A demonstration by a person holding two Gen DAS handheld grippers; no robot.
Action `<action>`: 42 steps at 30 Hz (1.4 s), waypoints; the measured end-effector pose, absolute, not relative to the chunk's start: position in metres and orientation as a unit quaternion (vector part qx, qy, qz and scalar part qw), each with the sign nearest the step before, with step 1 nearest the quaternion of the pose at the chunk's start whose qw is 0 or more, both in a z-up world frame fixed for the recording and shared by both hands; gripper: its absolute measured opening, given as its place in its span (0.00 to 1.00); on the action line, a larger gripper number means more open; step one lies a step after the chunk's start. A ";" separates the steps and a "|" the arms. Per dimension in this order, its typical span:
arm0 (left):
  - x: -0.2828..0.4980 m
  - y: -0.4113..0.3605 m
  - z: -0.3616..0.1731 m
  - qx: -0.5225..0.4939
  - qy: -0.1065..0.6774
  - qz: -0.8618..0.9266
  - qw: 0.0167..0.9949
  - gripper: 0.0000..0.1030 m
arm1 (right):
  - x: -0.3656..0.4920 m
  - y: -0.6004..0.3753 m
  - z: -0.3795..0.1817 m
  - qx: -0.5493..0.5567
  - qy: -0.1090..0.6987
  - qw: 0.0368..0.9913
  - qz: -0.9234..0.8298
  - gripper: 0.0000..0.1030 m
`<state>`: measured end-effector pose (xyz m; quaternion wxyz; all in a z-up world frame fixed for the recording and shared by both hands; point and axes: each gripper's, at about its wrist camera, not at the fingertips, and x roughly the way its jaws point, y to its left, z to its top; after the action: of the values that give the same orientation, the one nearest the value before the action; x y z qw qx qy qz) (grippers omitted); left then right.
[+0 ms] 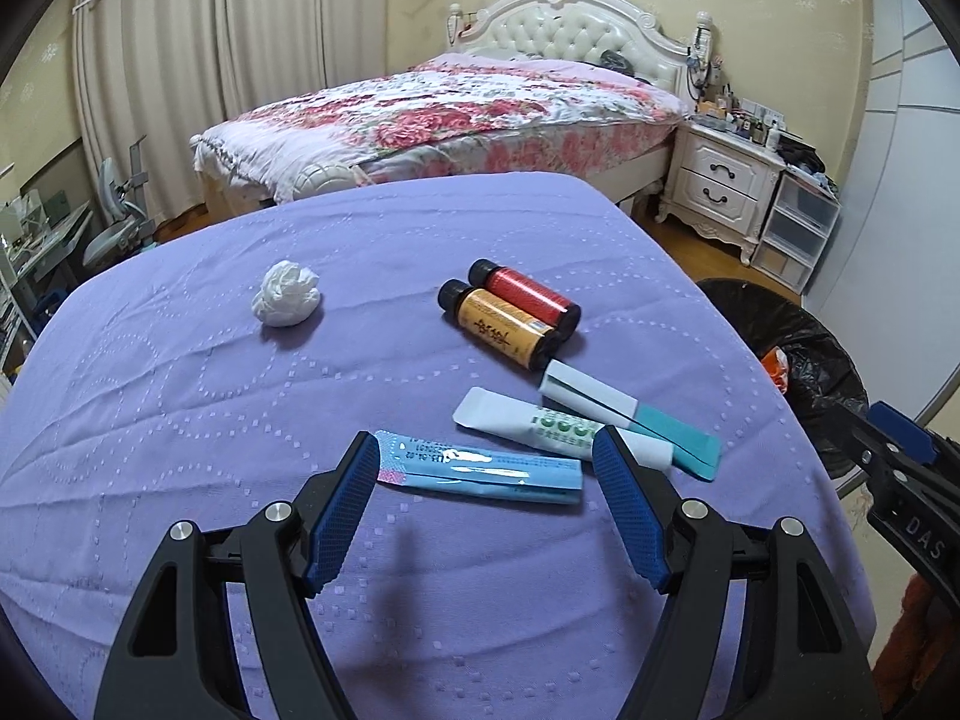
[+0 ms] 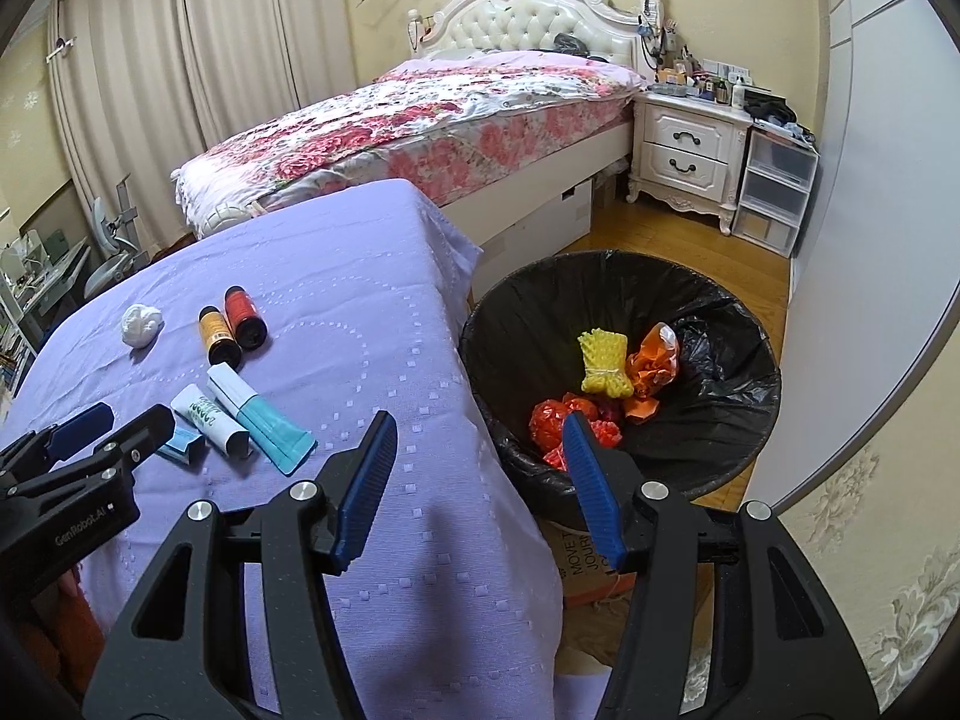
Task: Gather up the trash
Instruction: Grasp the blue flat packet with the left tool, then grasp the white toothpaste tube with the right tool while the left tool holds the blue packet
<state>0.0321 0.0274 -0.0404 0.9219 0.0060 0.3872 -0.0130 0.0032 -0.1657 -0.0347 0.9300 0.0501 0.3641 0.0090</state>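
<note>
On the purple-covered table (image 1: 180,420) lie a blue tube (image 1: 486,471), a white-and-green tube (image 1: 558,429), a teal-and-white tube (image 1: 630,417), an orange bottle (image 1: 498,324), a red bottle (image 1: 528,294) and a crumpled white tissue (image 1: 287,294). My left gripper (image 1: 489,450) hovers open just above the blue tube, one finger near each end, nothing gripped. My right gripper (image 2: 480,426) is open and empty over the table's right edge, beside the black-lined trash bin (image 2: 720,420), which holds yellow foam, orange and red wrappers. The left gripper (image 2: 108,417) also shows in the right wrist view.
A bed with a floral cover (image 1: 468,114) stands behind the table. A white nightstand (image 2: 690,150) and plastic drawers (image 2: 774,192) sit at the back right. A cardboard box (image 2: 594,570) lies under the bin, on the wood floor (image 2: 660,234).
</note>
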 end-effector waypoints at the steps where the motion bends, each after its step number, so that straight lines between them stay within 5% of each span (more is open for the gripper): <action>1: 0.032 0.030 -0.041 0.006 0.388 -0.011 0.922 0.69 | 0.003 -0.166 -0.035 0.050 0.364 0.930 0.008 0.55; 31: 0.025 0.060 -0.058 0.036 0.426 -0.013 0.904 0.68 | 0.003 -0.149 -0.038 0.044 0.372 0.927 0.028 0.55; 36: 0.028 0.057 -0.061 0.039 0.433 -0.042 0.900 0.40 | 0.004 -0.147 -0.036 0.041 0.370 0.928 0.030 0.55; 38: 0.025 0.056 -0.061 0.047 0.429 -0.045 0.901 0.21 | 0.005 -0.146 -0.036 0.040 0.371 0.927 0.032 0.55; 42: 0.022 0.061 -0.060 0.045 0.427 -0.048 0.902 0.18 | 0.006 -0.139 -0.036 0.036 0.373 0.926 0.040 0.55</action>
<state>0.0221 0.0609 -0.0605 0.9018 0.0445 0.4272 -0.0481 0.0060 -0.1394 -0.0356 0.9262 0.0364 0.3730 0.0398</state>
